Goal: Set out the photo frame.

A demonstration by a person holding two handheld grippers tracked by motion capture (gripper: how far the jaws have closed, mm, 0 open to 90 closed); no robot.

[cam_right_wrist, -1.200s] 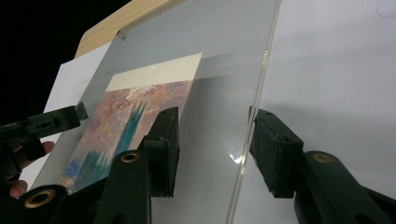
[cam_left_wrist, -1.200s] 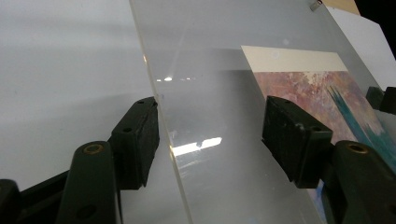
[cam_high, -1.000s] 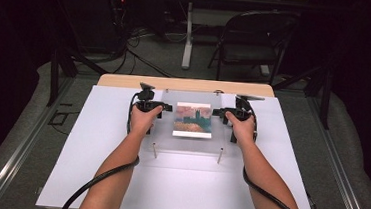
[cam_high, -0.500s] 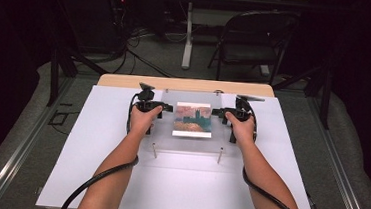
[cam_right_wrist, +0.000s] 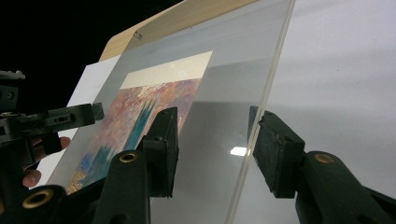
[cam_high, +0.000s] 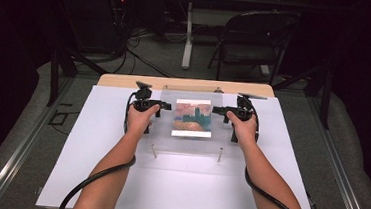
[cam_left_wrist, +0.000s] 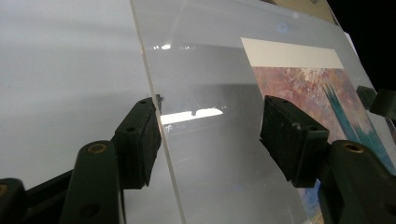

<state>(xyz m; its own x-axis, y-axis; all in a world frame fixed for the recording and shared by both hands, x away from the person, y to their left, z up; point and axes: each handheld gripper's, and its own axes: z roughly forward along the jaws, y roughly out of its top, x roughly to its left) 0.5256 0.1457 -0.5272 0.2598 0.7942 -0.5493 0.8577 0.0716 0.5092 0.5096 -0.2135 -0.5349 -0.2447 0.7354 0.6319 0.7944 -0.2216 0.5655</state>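
We held the left gripper (cam_high: pixel 159 105) and right gripper (cam_high: pixel 219 110) at the side edges of the clear acrylic sheet (cam_high: pixel 163 133), jaws wide and just closing around each edge, not yet pinching. The sheet already lay over the painted print (cam_high: pixel 192 118); two screws (cam_high: pixel 154 151) remained loose. Beyond the white board (cam_high: pixel 93 167) stood a folding chair (cam_high: pixel 251 44).

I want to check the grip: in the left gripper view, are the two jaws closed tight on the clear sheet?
No, the left gripper stands open, its jaws wide apart around the edge of the clear sheet.
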